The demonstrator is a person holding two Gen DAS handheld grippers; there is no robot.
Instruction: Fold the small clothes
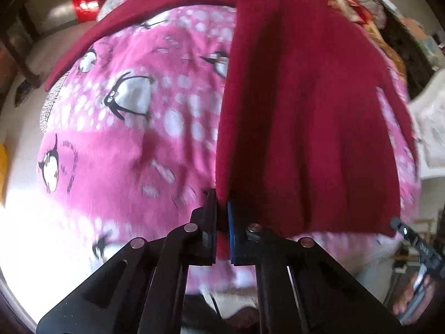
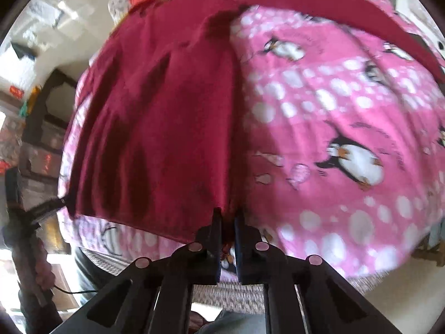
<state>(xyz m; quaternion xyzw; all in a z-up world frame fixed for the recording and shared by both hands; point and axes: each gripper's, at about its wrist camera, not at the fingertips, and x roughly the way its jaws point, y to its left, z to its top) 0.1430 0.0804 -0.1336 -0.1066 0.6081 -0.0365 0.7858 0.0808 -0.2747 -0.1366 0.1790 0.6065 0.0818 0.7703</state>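
A dark red long-sleeved garment [image 1: 300, 117] lies spread on a pink penguin-print blanket [image 1: 133, 150]. One sleeve [image 1: 144, 8] stretches out to the left in the left wrist view. My left gripper [image 1: 222, 197] is shut on the garment's near left hem corner, with red cloth pinched between its jaws. In the right wrist view the same garment [image 2: 155, 128] fills the left half, over the blanket [image 2: 333, 128]. My right gripper [image 2: 228, 211] is shut on the near right hem corner. The other sleeve [image 2: 347, 8] runs off to the upper right.
Part of the right gripper [image 1: 417, 245] and a hand show at the left wrist view's right edge. Other clothes are piled [image 1: 347, 2] beyond the garment. A red box [image 1: 87, 2] and dark furniture [image 2: 47, 128] stand on the floor around the blanket.
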